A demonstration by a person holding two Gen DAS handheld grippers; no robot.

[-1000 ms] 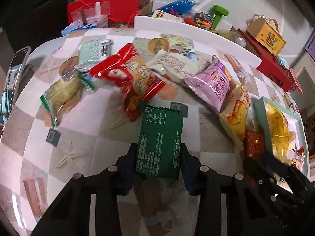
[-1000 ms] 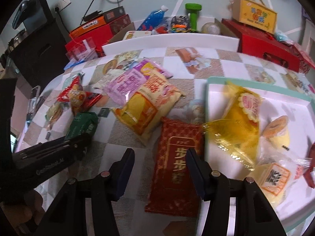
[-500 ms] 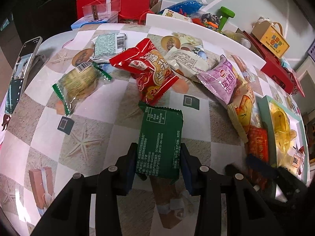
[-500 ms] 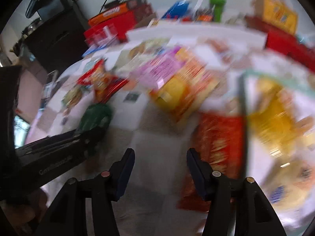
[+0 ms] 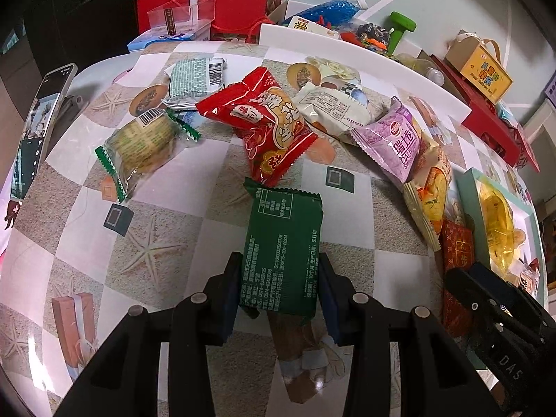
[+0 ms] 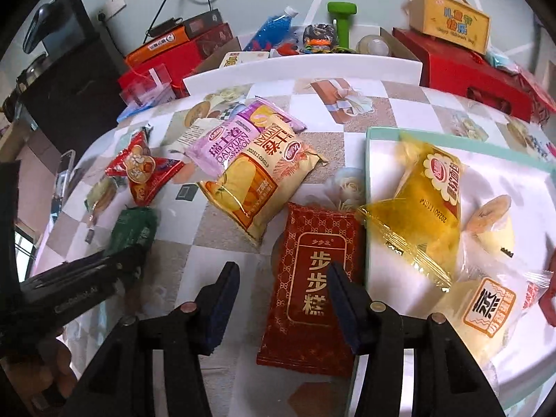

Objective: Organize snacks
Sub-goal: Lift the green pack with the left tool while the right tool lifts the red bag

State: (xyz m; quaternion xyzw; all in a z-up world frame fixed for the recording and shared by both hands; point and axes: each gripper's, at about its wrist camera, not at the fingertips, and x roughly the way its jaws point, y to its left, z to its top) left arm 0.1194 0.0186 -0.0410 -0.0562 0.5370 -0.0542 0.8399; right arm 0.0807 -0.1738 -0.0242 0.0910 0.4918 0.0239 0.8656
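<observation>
My left gripper [image 5: 279, 292] is shut on a green snack packet [image 5: 283, 250] and holds it above the table; the packet also shows in the right wrist view [image 6: 133, 226]. My right gripper [image 6: 283, 295] is open and hovers over a dark red packet [image 6: 312, 285] that lies beside a white tray with a teal rim [image 6: 368, 160]. The tray holds a yellow bag [image 6: 424, 208] and some small wrapped cakes [image 6: 486, 302]. On the table lie a red packet [image 5: 267, 128], a purple one [image 5: 396, 142], a yellow chip bag [image 6: 257, 187] and a clear cracker pack [image 5: 142, 146].
A phone [image 5: 38, 128] stands at the table's left edge. Behind the table are red boxes [image 5: 208, 3], a white board [image 5: 347, 52], a green dumbbell [image 6: 342, 21], a blue bottle [image 6: 274, 27] and a yellow carton [image 6: 448, 17].
My left gripper has drawn back and risen with the green packet in it. My right gripper swung left and came back over the dark red packet, still open.
</observation>
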